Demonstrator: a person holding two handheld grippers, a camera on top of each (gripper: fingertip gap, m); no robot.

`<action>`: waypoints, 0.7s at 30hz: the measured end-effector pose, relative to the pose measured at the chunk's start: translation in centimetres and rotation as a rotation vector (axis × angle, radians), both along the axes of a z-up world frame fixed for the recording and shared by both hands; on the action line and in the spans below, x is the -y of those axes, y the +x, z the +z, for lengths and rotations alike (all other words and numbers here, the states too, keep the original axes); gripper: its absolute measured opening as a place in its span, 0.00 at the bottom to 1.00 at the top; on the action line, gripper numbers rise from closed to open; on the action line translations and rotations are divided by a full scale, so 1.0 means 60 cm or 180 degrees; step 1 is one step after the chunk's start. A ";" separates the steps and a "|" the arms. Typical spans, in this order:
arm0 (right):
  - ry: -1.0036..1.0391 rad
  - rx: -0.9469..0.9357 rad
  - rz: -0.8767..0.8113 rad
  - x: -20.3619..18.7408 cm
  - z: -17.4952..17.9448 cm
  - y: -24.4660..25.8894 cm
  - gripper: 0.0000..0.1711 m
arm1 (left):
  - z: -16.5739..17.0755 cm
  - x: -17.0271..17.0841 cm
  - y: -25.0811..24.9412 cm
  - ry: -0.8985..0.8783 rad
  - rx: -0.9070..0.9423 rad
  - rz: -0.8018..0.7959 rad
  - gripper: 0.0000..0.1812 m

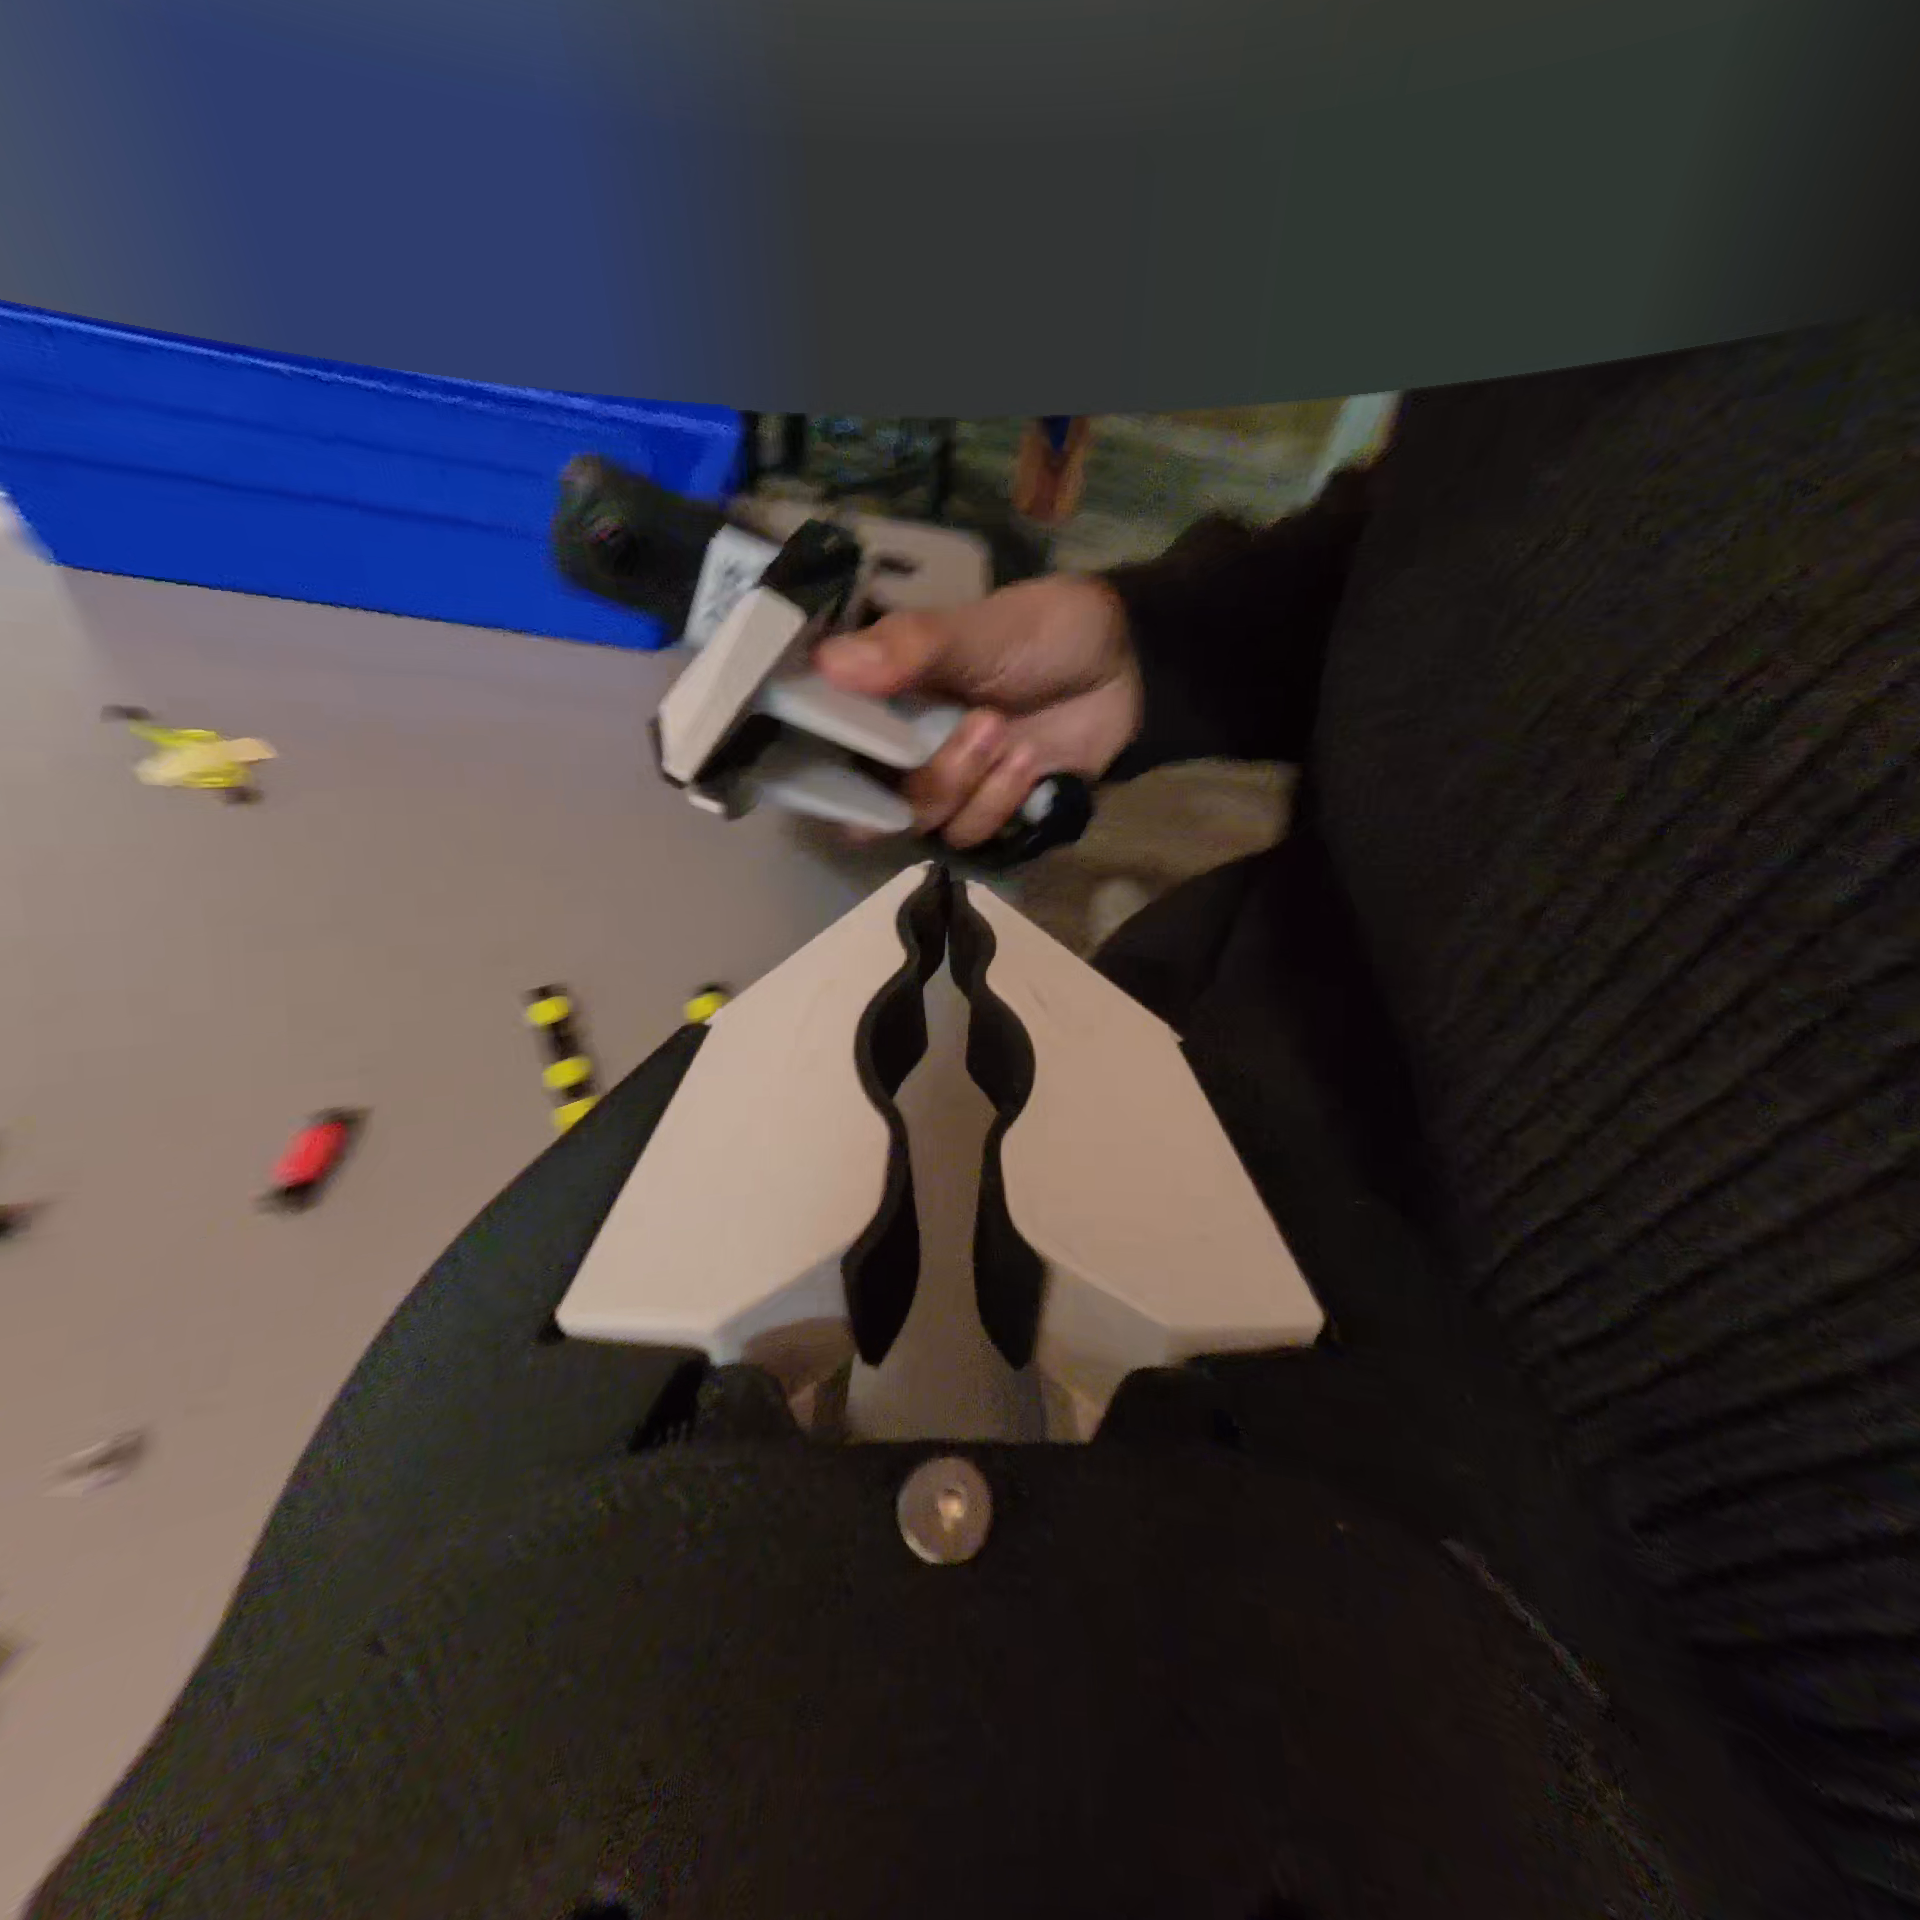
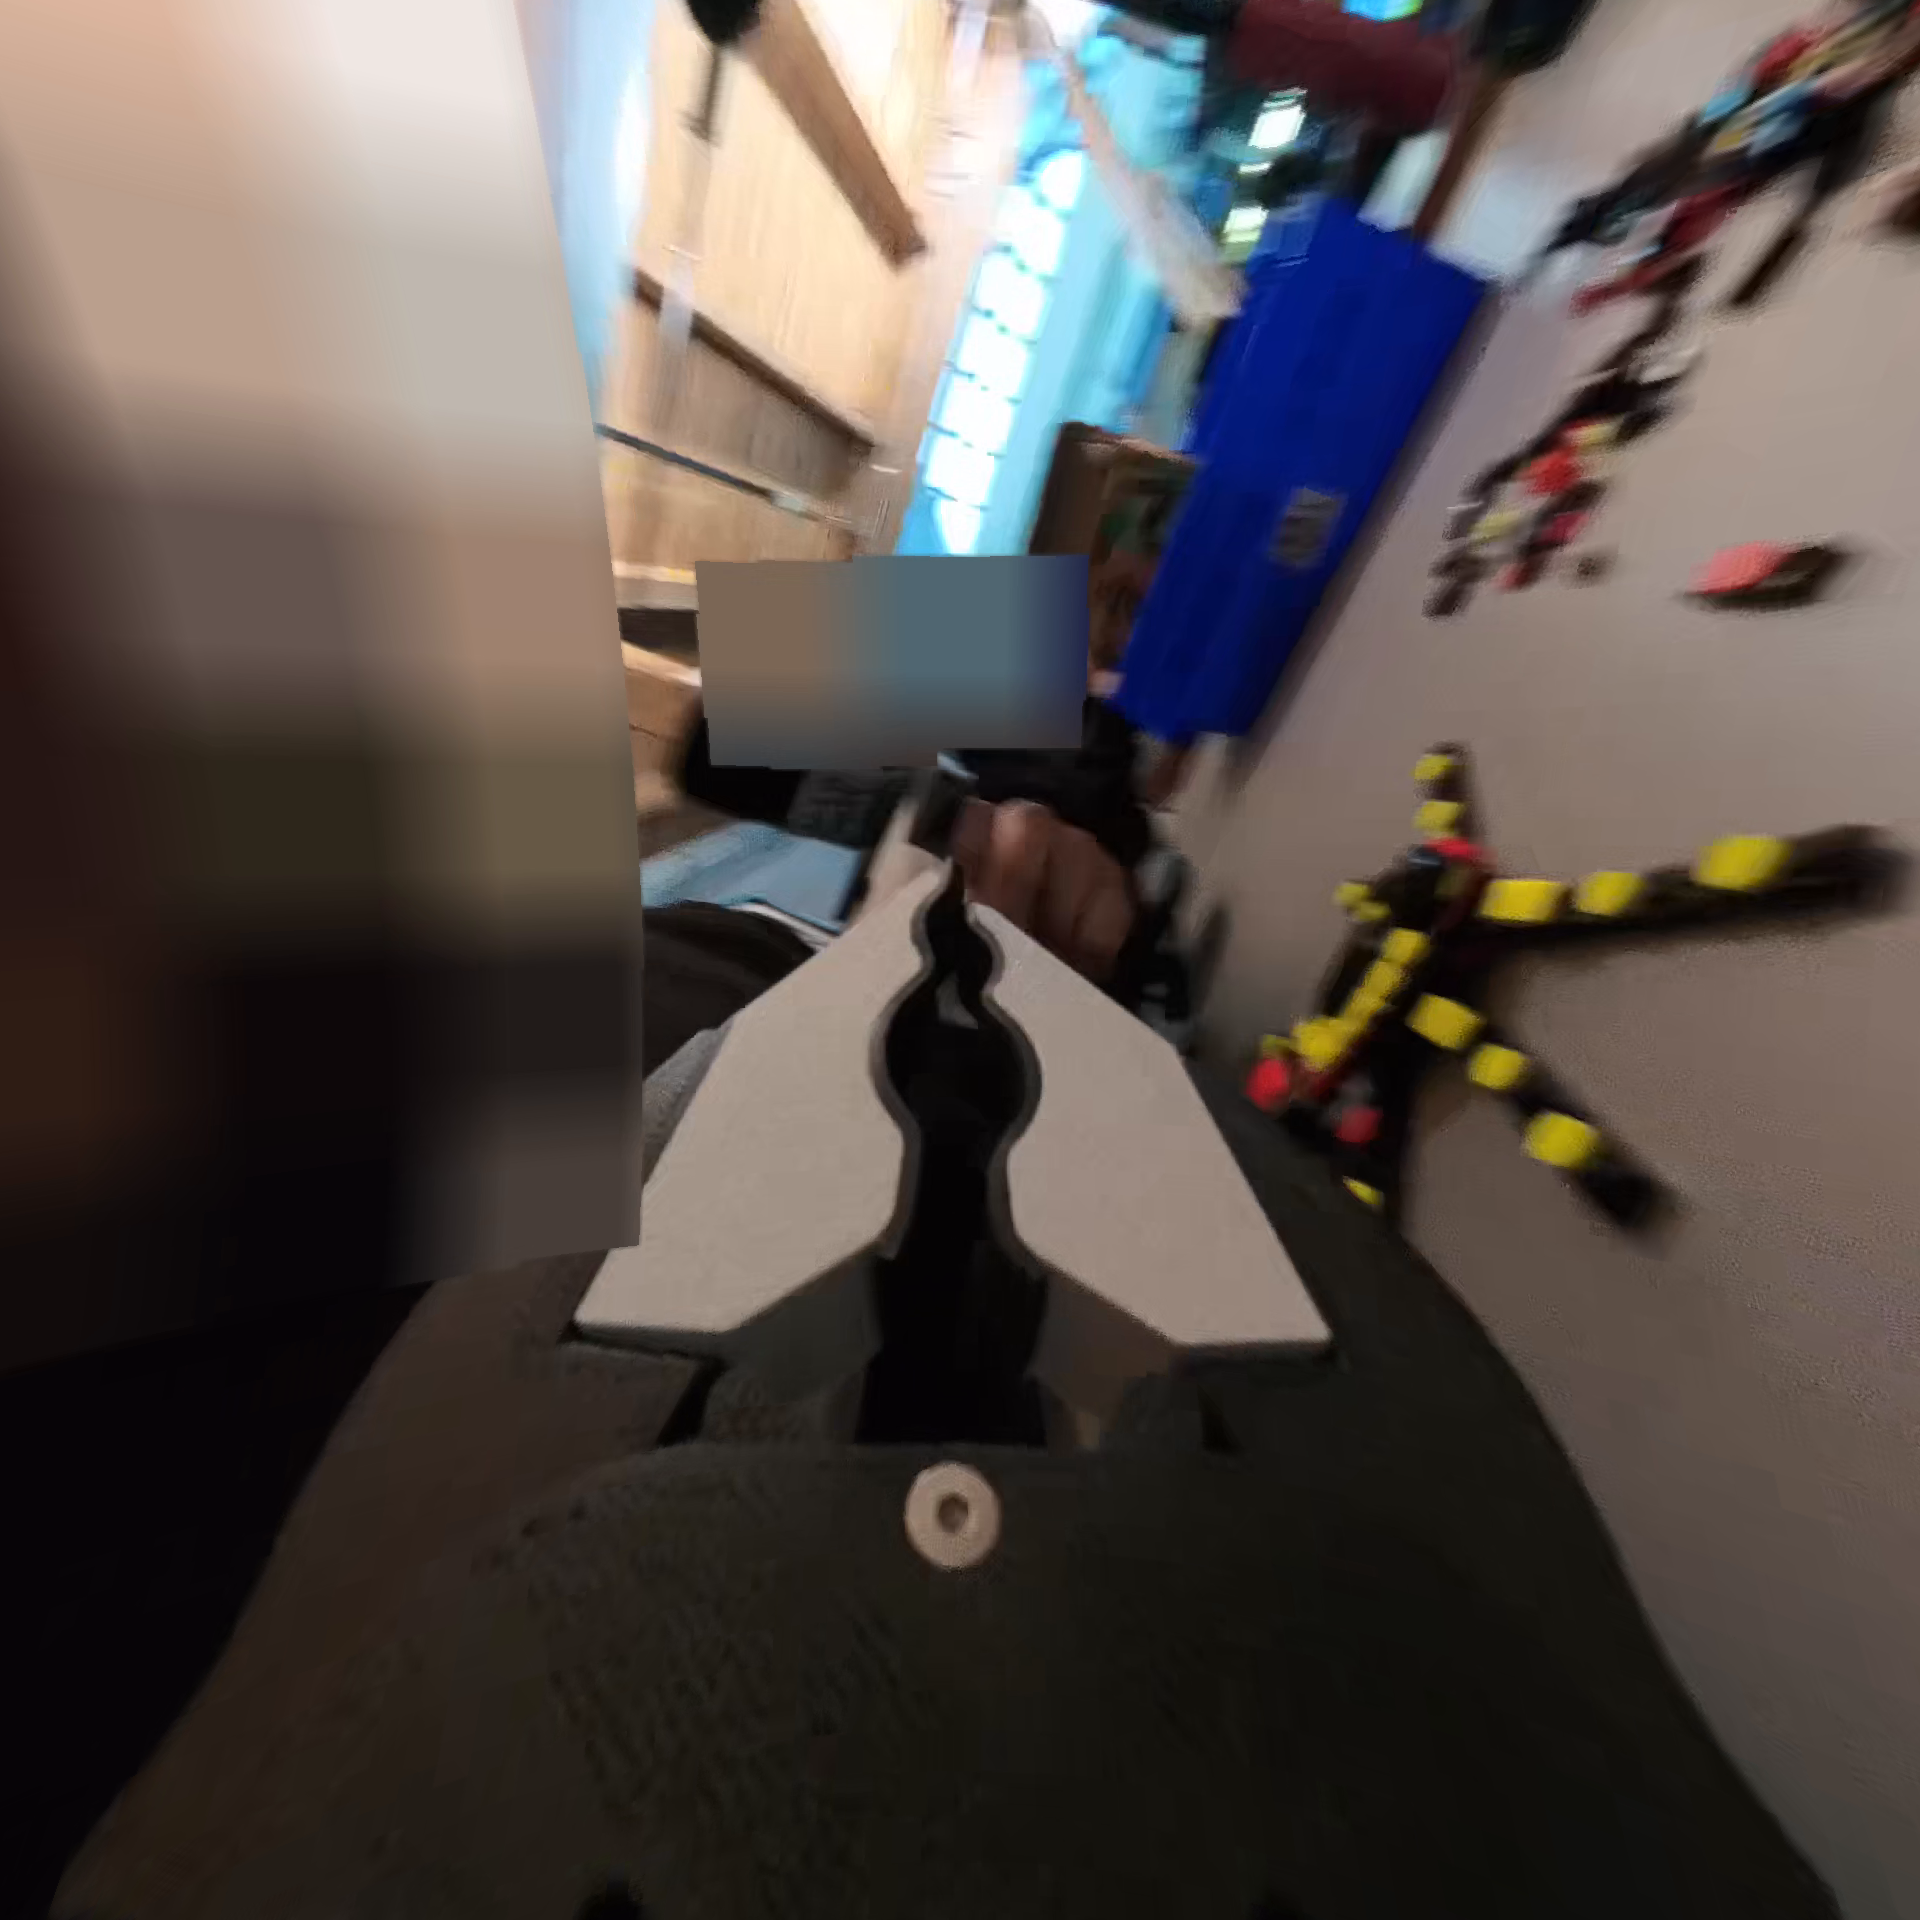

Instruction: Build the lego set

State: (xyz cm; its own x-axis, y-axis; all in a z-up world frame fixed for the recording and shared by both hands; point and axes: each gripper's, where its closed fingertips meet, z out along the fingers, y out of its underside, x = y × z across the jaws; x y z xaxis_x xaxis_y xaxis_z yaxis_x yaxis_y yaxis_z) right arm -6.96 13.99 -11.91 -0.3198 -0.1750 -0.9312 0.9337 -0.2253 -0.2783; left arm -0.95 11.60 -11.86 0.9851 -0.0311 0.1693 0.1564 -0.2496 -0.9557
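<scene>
My left gripper is shut with nothing visible between its pads, and it is raised over the table's near edge. My right gripper is also shut, with nothing clearly held. It also shows in the left wrist view, held by a hand just beyond my left tips. A black and yellow lego model with red parts lies on the grey table; part of it shows in the left wrist view. Both views are blurred.
A loose red piece and a yellow-white piece lie on the table. More lego pieces and a red piece lie farther off. A blue bin stands at the table's back. The person's dark clothing fills the right.
</scene>
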 end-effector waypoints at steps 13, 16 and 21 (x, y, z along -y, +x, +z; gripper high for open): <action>0.0781 -0.0743 -0.0385 -0.035 -0.003 -0.036 0.00 | -0.046 0.020 -0.067 -0.0326 0.0256 0.0438 0.00; 0.0776 -0.0818 -0.0369 -0.038 0.001 -0.036 0.00 | -0.051 0.019 -0.068 -0.0338 0.0334 0.0429 0.00; 0.0874 -0.1052 -0.0577 -0.070 0.013 -0.051 0.00 | -0.052 0.020 -0.069 -0.0328 0.0385 0.0441 0.00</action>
State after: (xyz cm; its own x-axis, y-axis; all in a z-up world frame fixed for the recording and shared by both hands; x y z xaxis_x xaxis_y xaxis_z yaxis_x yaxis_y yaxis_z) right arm -10.04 18.18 -11.11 -0.6099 0.1497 -0.7782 0.7373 -0.2530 -0.6264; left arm -5.10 10.40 -14.97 0.9511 0.1267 0.2818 0.3079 -0.3130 -0.8984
